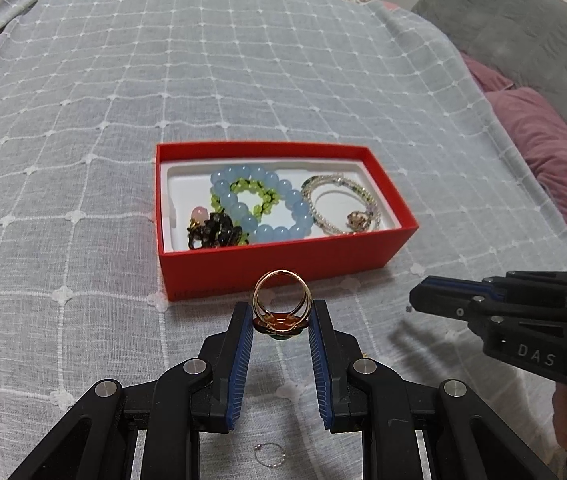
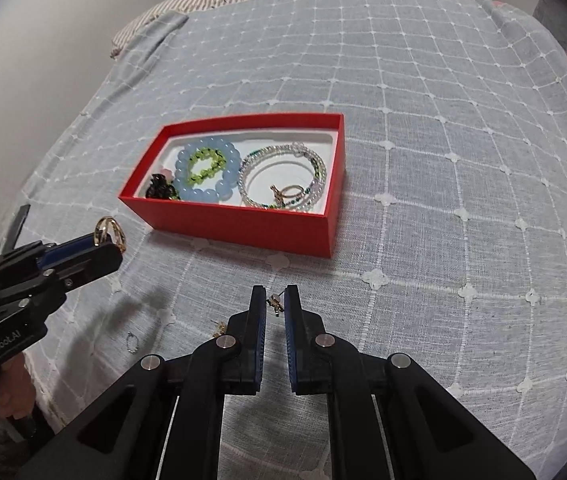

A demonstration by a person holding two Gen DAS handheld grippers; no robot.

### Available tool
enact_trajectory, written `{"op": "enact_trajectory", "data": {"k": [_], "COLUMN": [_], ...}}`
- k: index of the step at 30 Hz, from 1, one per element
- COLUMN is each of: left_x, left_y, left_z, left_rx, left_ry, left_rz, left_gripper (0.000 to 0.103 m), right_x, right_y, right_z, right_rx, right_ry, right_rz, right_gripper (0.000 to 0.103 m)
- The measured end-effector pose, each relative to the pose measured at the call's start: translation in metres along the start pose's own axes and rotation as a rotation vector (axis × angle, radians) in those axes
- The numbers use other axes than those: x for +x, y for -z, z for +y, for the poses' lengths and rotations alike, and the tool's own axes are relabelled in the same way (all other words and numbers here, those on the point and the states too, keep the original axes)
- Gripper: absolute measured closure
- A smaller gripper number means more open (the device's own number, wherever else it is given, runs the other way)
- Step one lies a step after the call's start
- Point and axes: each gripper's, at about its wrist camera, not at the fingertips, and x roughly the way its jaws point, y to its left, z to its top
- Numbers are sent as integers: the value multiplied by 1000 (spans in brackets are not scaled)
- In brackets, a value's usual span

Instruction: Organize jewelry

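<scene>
Judging by its look, the gold ring [image 1: 281,300] pinched in the left gripper [image 1: 281,312] is light, rigid and smooth, so it could slip or twist between the blue pads; it is held by its stone setting, with the hoops standing up free above the fingertips, which seems a fair hold since the setting gives the pads something broad to bear on. It hangs above the bedspread [image 1: 83,120], just in front of the near wall of the red box [image 1: 283,260]. The right gripper [image 2: 275,300] has its jaws drawn narrow on a tiny earring [image 2: 274,304], which looks featherlight and fiddly, with a thin post that might bend or slide out; it too is near the box's front wall. Inside the box lie a blue bead bracelet [image 1: 259,208], a green bead bracelet [image 1: 253,198], a coiled clear bead bracelet [image 1: 341,208] and a dark brooch [image 1: 215,234], all probably loose and apt to roll. A thin chain ring [image 1: 269,455] lies on the cloth beneath the left gripper, limp and hard to pinch flat. Readable writing: "DAS" on the right gripper's body in the left view, "GenRobot.AI" on the left gripper's body in the right view; faint print on the box front is illegible.
</scene>
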Motion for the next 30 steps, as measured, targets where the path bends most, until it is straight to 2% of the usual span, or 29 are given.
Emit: {"op": "enact_trajectory", "data": {"k": [16,30], "left_x": [-13,11], "left_y": [-16,-43], "left_z": [2,17], "left_rx": [-10,-22], "left_ry": [34,24], "left_rz": [-96,-96], "left_gripper": [80,80], "right_x": [-24,-14], "right_y": [-16,-43], "right_z": [5,-2], "right_rx": [3,33], "right_ry": [-57,-73], "right_rz": [-87,-130], "right_gripper": [94,94]}}
